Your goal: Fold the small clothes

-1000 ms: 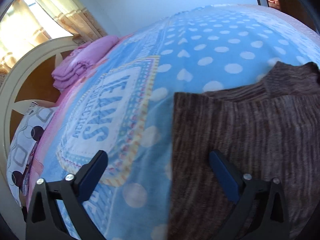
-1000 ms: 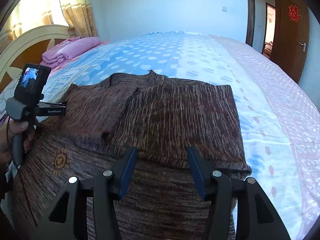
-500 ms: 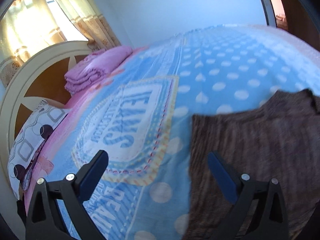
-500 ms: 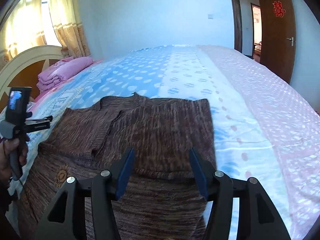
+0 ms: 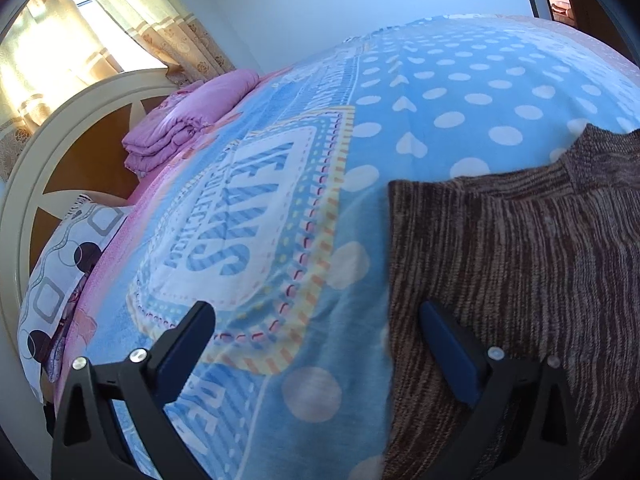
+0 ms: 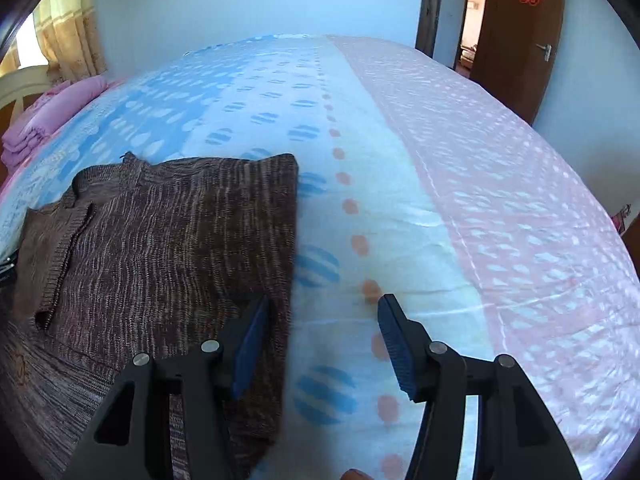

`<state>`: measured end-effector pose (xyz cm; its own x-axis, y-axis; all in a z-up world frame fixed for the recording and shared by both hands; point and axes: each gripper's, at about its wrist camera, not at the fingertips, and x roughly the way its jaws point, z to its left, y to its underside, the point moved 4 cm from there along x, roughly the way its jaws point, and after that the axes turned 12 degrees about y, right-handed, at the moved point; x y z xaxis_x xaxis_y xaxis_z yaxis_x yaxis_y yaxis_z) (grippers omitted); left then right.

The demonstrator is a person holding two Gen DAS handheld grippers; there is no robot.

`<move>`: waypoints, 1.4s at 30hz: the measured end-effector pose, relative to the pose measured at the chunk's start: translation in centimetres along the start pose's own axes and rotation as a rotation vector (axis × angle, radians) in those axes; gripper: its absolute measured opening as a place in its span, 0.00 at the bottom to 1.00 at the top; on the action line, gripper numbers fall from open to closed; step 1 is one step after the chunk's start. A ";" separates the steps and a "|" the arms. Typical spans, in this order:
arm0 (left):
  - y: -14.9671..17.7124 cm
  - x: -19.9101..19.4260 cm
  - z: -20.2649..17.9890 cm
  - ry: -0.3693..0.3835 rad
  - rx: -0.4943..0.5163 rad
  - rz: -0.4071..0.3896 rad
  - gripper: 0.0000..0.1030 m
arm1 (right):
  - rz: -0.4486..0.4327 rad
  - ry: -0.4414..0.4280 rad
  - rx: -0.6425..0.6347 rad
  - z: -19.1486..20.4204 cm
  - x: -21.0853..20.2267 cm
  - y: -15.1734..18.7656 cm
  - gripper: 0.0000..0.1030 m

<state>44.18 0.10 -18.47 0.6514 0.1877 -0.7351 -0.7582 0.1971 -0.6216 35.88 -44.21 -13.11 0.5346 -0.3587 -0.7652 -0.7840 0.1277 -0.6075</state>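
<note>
One brown knit sweater point(image 6: 172, 248) spread flat on the bed, sleeves folded over the front. Left gripper point(image 5: 316, 320) wide open, holding nothing, straddling the sweater's left edge: one finger over knit, the other over blue polka-dot bedspread point(image 5: 460, 92). Right gripper point(image 6: 322, 320) open too, empty, straddling the right edge the same way. Nearby: one folded pink blanket point(image 5: 180, 128), one patterned pillow point(image 5: 60, 264), cream headboard point(image 5: 72, 120), brown door point(image 6: 516, 40). Nothing blocking either gripper.
</note>
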 end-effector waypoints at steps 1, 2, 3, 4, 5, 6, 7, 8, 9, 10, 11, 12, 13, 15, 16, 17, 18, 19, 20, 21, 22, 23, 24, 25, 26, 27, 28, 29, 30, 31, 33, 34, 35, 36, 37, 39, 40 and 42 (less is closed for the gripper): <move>0.0 0.0 0.0 0.001 -0.004 -0.003 1.00 | -0.012 -0.001 0.008 -0.1 -0.3 0.1 0.55; 0.1 -0.2 0.2 0.002 -0.012 -0.007 1.00 | -0.040 -0.009 0.025 -0.3 -1.1 0.2 0.55; 0.2 -0.5 0.4 0.004 -0.024 -0.008 1.00 | -0.068 -0.035 0.037 -0.3 -1.9 0.3 0.55; 0.5 -0.9 0.7 0.020 -0.037 -0.005 1.00 | -0.084 -0.081 0.044 0.0 -2.7 0.6 0.55; 1.0 -1.3 1.1 0.035 -0.053 0.000 1.00 | -0.087 -0.119 0.042 0.4 -3.1 0.7 0.55; 1.6 -1.9 1.4 0.052 -0.069 0.001 1.00 | -0.080 -0.138 0.024 1.0 -3.3 1.0 0.55; 2.3 -2.8 1.5 0.067 -0.075 -0.008 1.00 | -0.065 -0.134 0.002 1.6 -3.1 1.2 0.55; 2.8 -3.1 1.4 0.067 -0.066 -0.013 1.00 | -0.046 -0.121 -0.013 1.9 -2.6 1.5 0.55; 3.3 -3.3 1.1 0.061 -0.048 -0.009 1.00 | -0.018 -0.085 -0.016 1.8 -1.7 1.9 0.55; 3.9 -3.2 0.8 0.055 -0.026 0.004 1.00 | -0.008 -0.089 0.007 1.3 -1.2 2.0 0.55; 4.0 -3.3 0.8 0.053 -0.026 -0.004 1.00 | -0.001 -0.108 0.033 0.8 -0.9 1.9 0.54; 4.1 -3.4 0.9 0.054 -0.031 -0.010 1.00 | 0.001 -0.095 0.045 0.3 -0.8 1.9 0.54; 4.1 -3.4 1.0 0.057 -0.036 -0.003 1.00 | -0.003 -0.059 0.044 -0.1 -0.9 2.0 0.54; 4.2 -3.1 1.1 0.070 -0.045 0.004 1.00 | -0.005 -0.040 0.061 -0.9 -0.9 2.1 0.54; 4.2 -3.0 1.3 0.076 -0.052 0.003 1.00 | -0.006 -0.049 0.073 -1.2 -1.0 2.2 0.54; 4.2 -3.1 1.3 0.076 -0.054 -0.001 1.00 | -0.009 -0.051 0.075 -1.4 -1.2 2.4 0.54; 4.2 -3.3 1.3 0.076 -0.051 -0.006 1.00 | -0.010 -0.046 0.077 -1.5 -1.5 2.6 0.54; 4.3 -3.5 1.3 0.077 -0.046 -0.008 1.00 | -0.011 -0.046 0.086 -1.6 -1.9 2.8 0.54; 4.4 -3.7 1.3 0.080 -0.041 -0.009 1.00 | -0.011 -0.056 0.098 -1.7 -2.5 3.0 0.54; 4.6 -4.0 1.2 0.084 -0.034 -0.012 1.00 | -0.013 -0.071 0.107 -1.8 -3.2 3.2 0.54; 4.6 -4.3 1.2 0.087 -0.031 -0.016 1.00 | -0.017 -0.081 0.108 -1.9 -3.8 3.5 0.55; 4.8 -4.6 1.2 0.091 -0.029 -0.021 1.00 | -0.018 -0.086 0.105 -1.9 -4.3 3.8 0.55; 5.0 -4.9 1.3 0.094 -0.030 -0.023 1.00 | -0.019 -0.092 0.101 -1.5 -4.7 4.2 0.55; 5.2 -5.1 1.3 0.103 -0.031 -0.023 1.00 | -0.020 -0.099 0.097 -1.5 -5.1 4.5 0.55; 5.5 -5.4 1.2 0.116 -0.034 -0.020 1.00 | -0.021 -0.105 0.092 -1.3 -5.6 4.7 0.55; 5.7 -5.6 1.2 0.123 -0.036 -0.016 1.00 | -0.027 -0.109 0.084 -1.3 -6.3 5.2 0.55; 5.8 -5.8 1.2 0.126 -0.039 -0.014 1.00 | -0.032 -0.111 0.079 -1.2 -6.7 5.4 0.55; 6.0 -6.2 1.2 0.133 -0.041 -0.017 1.00 | -0.038 -0.113 0.076 -1.1 -7.1 5.7 0.55; 6.1 -6.5 1.2 0.137 -0.041 -0.020 1.00 | -0.043 -0.116 0.073 -1.0 -7.6 6.0 0.55; 6.2 -7.0 1.2 0.140 -0.039 -0.023 1.00 | -0.046 -0.122 0.070 -0.9 -8.1 6.3 0.56; 6.5 -7.5 1.2 0.145 -0.037 -0.028 1.00 | -0.050 -0.127 0.060 -0.6 -9.0 6.9 0.56; 6.6 -7.8 1.3 0.148 -0.036 -0.029 1.00 | -0.052 -0.126 0.055 -0.5 -9.3 7.2 0.56; 6.9 -8.1 1.3 0.156 -0.038 -0.030 1.00 | -0.052 -0.128 0.049 -0.4 -9.6 7.5 0.56; 7.2 -8.4 1.4 0.164 -0.041 -0.029 1.00 | -0.050 -0.133 0.045 -0.2 -9.9 7.8 0.56; 7.5 -8.7 1.4 0.171 -0.043 -0.029 1.00 | -0.049 -0.137 0.040 -0.1 -10.1 8.1 0.56; 8.0 -9.2 1.5 0.177 -0.043 -0.033 1.00 | -0.046 -0.138 0.028 0.2 -10.5 8.8 0.56; 8.3 -9.4 1.5 0.178 -0.042 -0.034 1.00 | -0.043 -0.138 0.021 0.3 -10.7 9.2 0.56; 8.9 -9.8 1.6 0.189 -0.044 -0.031 1.00 | -0.034 -0.144 0.014 0.5 -10.9 9.9 0.56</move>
<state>31.06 1.56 -16.38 0.6607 -0.0024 -0.7507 -0.7412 0.1567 -0.6528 22.47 -38.60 -10.93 0.6016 -0.2271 -0.7659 -0.7604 0.1310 -0.6361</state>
